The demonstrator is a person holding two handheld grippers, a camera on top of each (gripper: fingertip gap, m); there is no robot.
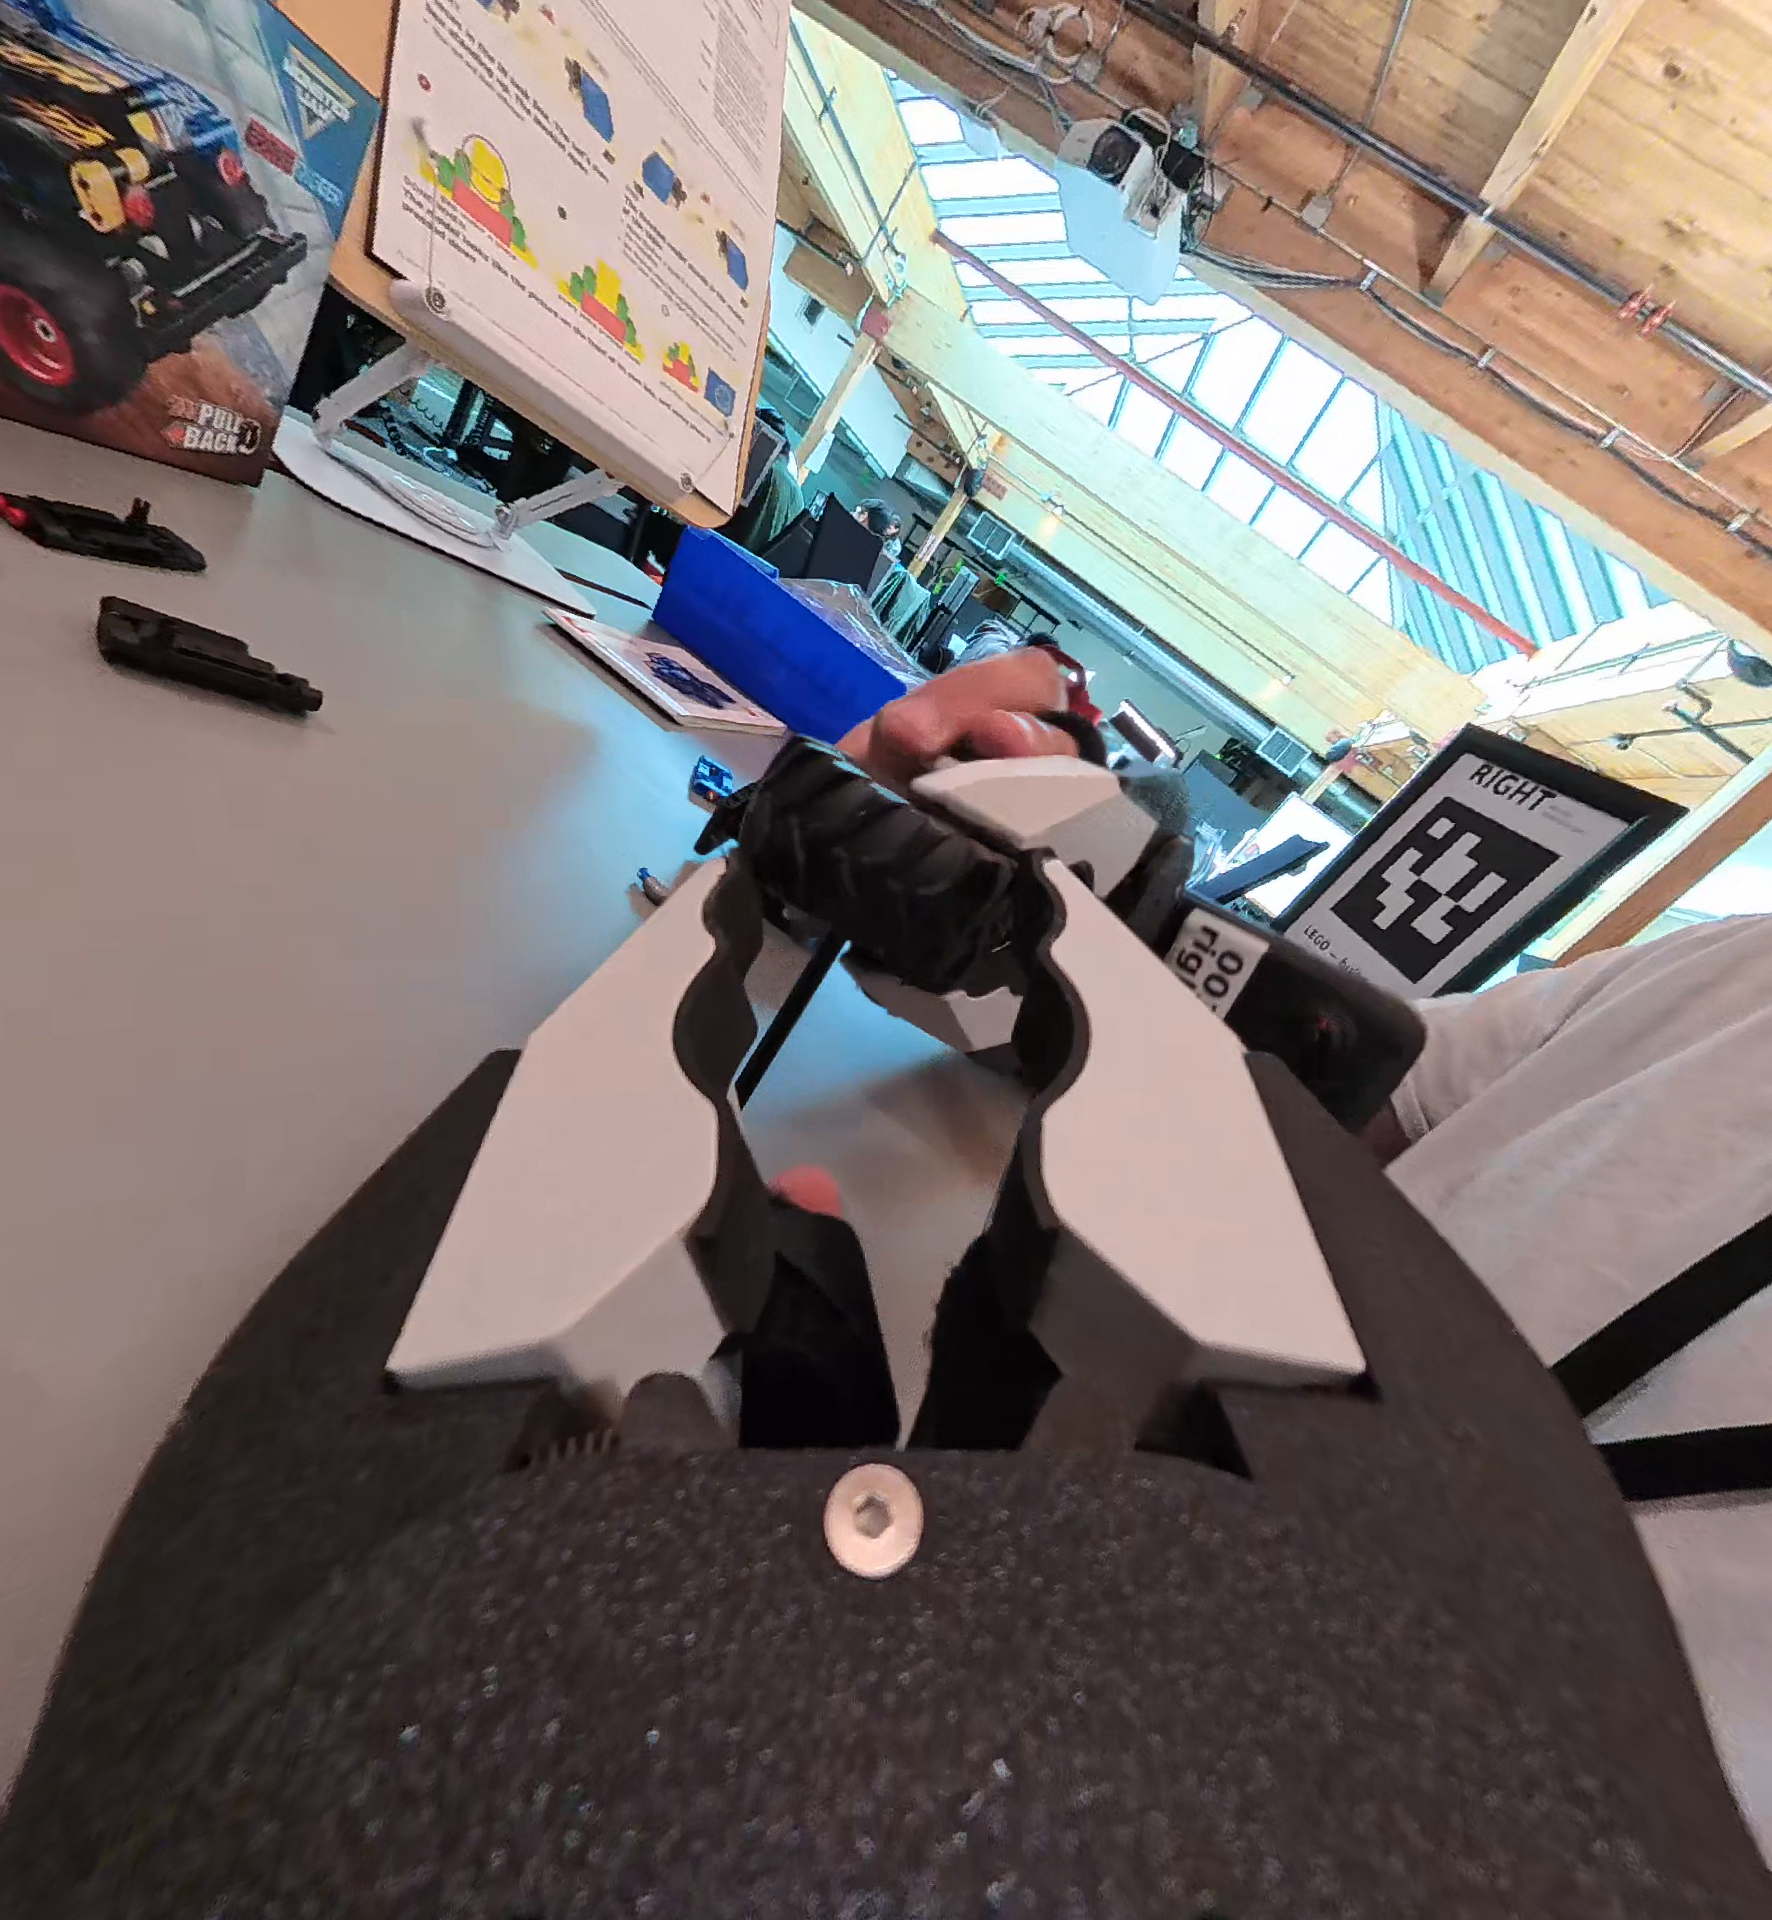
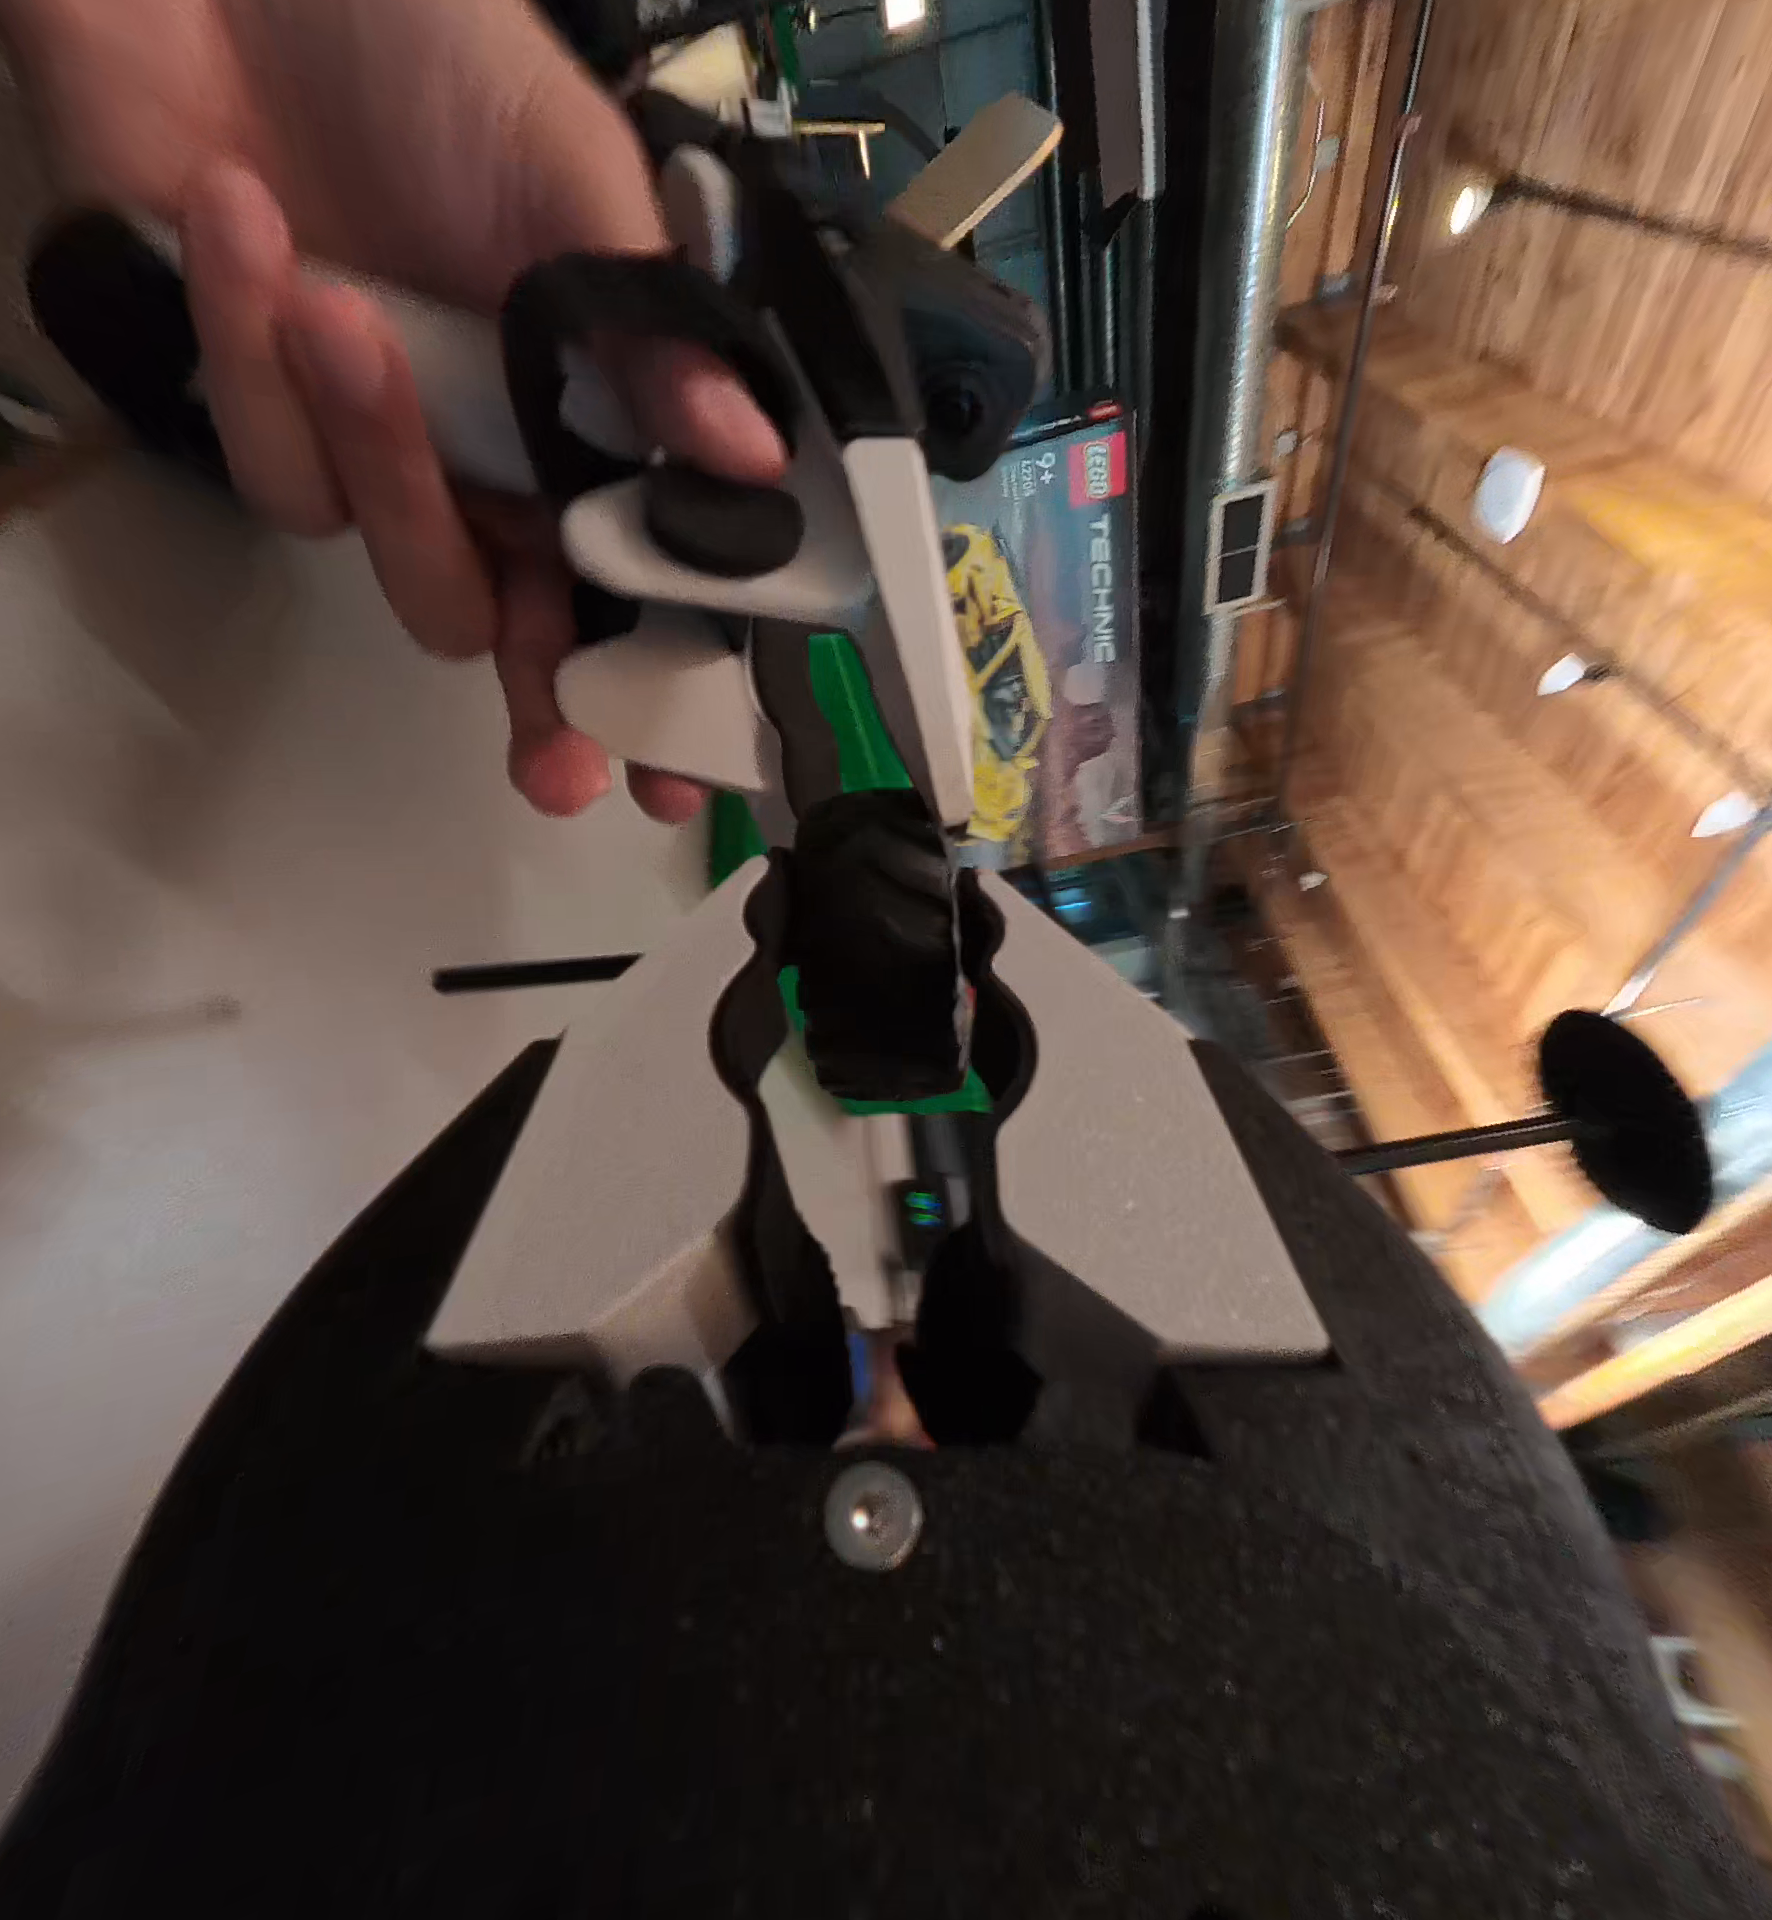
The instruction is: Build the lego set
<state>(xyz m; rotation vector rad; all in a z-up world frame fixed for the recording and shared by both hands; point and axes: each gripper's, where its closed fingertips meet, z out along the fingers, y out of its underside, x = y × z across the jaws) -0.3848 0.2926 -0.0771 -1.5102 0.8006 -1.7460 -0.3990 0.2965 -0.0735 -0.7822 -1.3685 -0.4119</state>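
Item: my left tongs (image 1: 882, 914), pinching a black treaded tyre (image 1: 882, 883) above the grey table (image 1: 238, 935); my right tongs (image 2: 877, 935), pressed onto the same tyre (image 2: 877, 987) from the other side, a thin black axle (image 2: 539, 977) jutting out beside them (green part behind, unclear); black parts (image 1: 201, 655) lie well apart; risk, as I judge: opposed pulls could twist the tyre loose, or bend the axle.

Black treaded tyre (image 1: 882, 883), grey-and-black tongs (image 1: 887, 894), blue bin (image 1: 757, 634), grey table (image 1: 238, 883), green pc (image 2: 861, 717).
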